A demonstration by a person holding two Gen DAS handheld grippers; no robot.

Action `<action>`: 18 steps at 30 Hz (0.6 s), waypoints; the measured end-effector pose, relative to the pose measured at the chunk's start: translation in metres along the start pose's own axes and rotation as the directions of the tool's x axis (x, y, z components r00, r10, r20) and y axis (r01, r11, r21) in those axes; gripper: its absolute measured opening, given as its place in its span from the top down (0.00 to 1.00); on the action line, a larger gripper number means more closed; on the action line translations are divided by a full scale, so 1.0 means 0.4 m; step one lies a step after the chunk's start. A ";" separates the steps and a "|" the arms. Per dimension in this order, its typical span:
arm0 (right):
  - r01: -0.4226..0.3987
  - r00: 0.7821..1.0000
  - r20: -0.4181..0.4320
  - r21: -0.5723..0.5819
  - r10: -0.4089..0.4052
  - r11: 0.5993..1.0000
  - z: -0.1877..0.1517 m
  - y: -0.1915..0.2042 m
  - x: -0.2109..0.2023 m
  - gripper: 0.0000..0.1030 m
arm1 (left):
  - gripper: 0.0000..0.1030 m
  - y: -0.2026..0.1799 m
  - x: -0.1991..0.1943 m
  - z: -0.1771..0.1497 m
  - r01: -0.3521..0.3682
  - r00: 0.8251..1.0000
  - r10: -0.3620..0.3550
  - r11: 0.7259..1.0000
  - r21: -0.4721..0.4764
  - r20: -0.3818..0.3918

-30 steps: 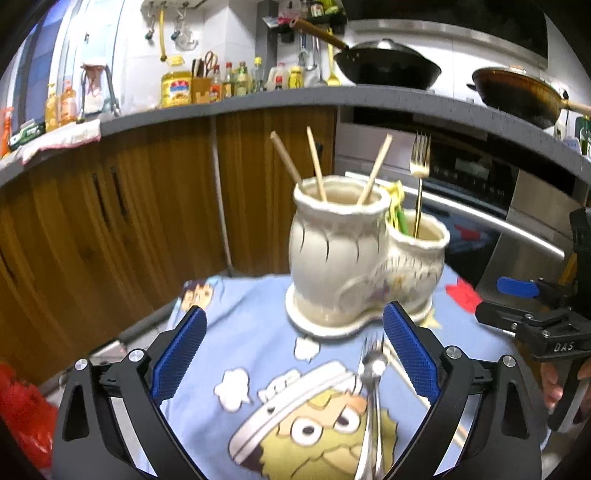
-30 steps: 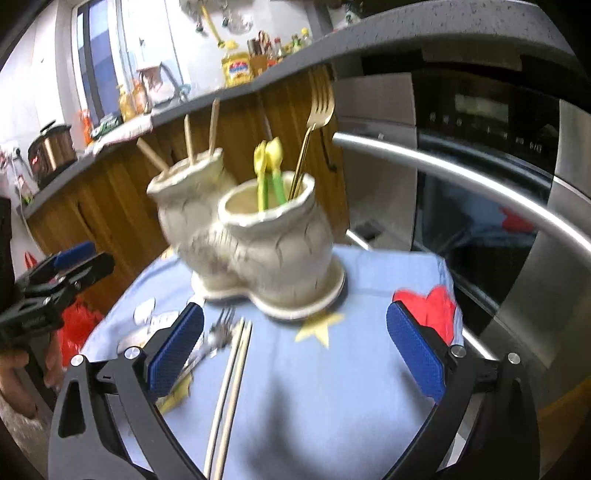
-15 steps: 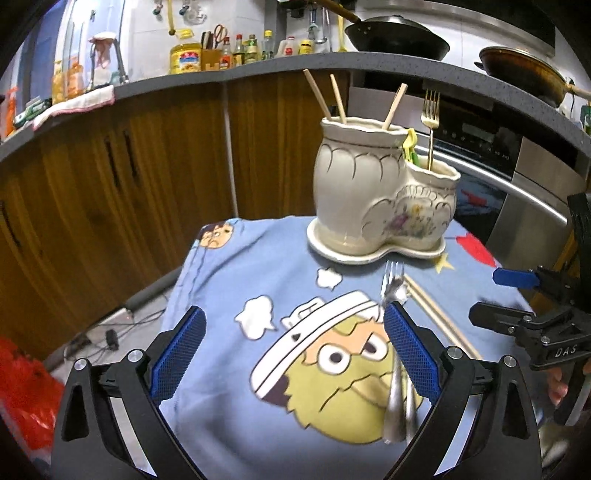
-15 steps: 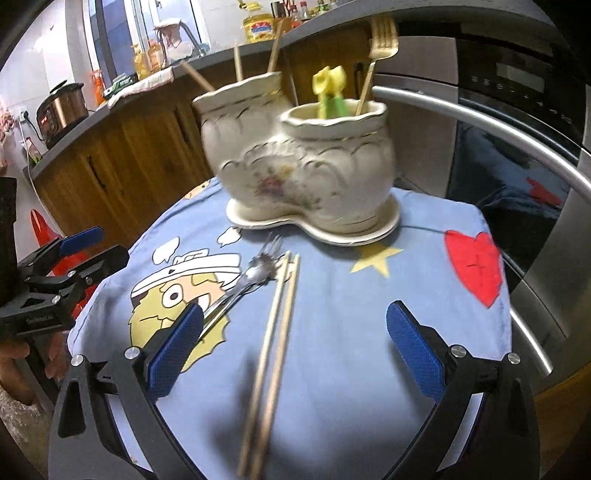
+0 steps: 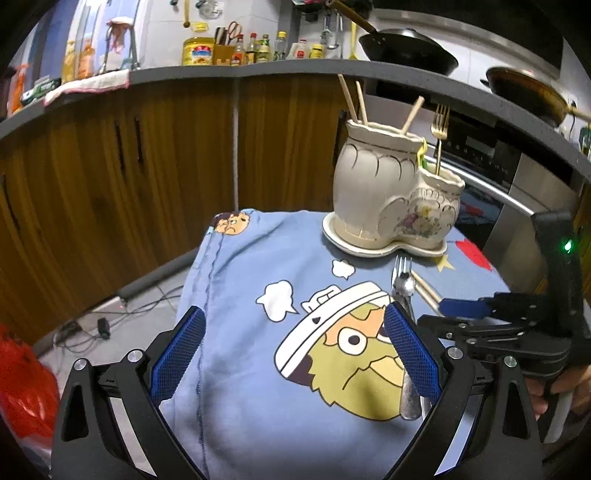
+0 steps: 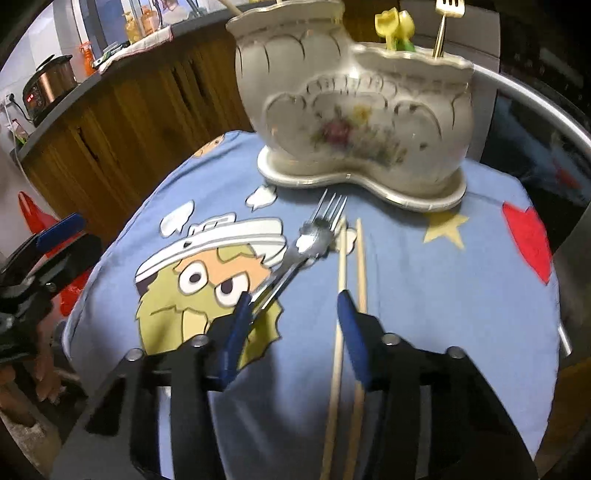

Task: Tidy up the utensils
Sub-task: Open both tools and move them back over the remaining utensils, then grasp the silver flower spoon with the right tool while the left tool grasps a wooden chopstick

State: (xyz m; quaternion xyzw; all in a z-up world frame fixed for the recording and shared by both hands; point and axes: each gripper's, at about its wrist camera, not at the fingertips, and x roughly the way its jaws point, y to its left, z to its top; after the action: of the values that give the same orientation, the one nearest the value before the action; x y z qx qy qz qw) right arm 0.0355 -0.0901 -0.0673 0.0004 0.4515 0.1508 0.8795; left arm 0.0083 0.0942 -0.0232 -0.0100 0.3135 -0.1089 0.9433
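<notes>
In the left wrist view, the left gripper (image 5: 293, 349) is seen with its blue-padded fingers (image 5: 177, 354) spread wide apart; nothing is held or touched between them. Below them lies the blue cartoon-printed cloth (image 5: 258, 369) that covers the table. The silver fork (image 5: 402, 266) and silver spoon (image 5: 403, 286) are seen lying on the cloth just beyond the right-hand finger, their handles partly hidden behind it. A pair of loose chopsticks (image 5: 424, 288) lies just beside them. The ceramic double holder (image 5: 391, 199) stands farther back on the cloth, with three chopsticks in its taller pot and a gold fork (image 5: 439, 129) in the lower one. The right gripper (image 5: 461, 314) is seen at the right edge, low over the cloth, near the loose chopsticks.

In the right wrist view, the right gripper (image 6: 293, 306) is shown with its fingers (image 6: 349, 332) partly closed but still apart, with nothing clamped. The handles of the silver fork (image 6: 330, 206) and silver spoon (image 6: 314, 236) run toward the left-hand finger and meet its tip; whether they are touched cannot be told. The loose chopsticks (image 6: 345, 273) lie at the right-hand finger, which partly covers them. The ceramic double holder (image 6: 354, 122) stands just beyond the fork tines, with yellow utensil handles (image 6: 391, 20) and the gold fork (image 6: 445, 22) in its lower pot. The left gripper (image 6: 48, 243) is seen at the left edge, beside the table.
</notes>
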 end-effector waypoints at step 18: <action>0.054 0.994 -0.084 -0.172 -0.069 0.984 0.028 0.080 0.043 0.75 | 0.06 -0.014 -0.010 0.004 0.023 1.000 -0.023 1.000 -0.013 0.008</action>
State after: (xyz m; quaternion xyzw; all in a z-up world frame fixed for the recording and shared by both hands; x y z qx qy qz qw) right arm 0.0455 -0.0533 -0.0700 -0.0953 0.4758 0.1612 0.8594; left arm 0.0050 0.0894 -0.0193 -0.0201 0.3104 -0.1175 0.9431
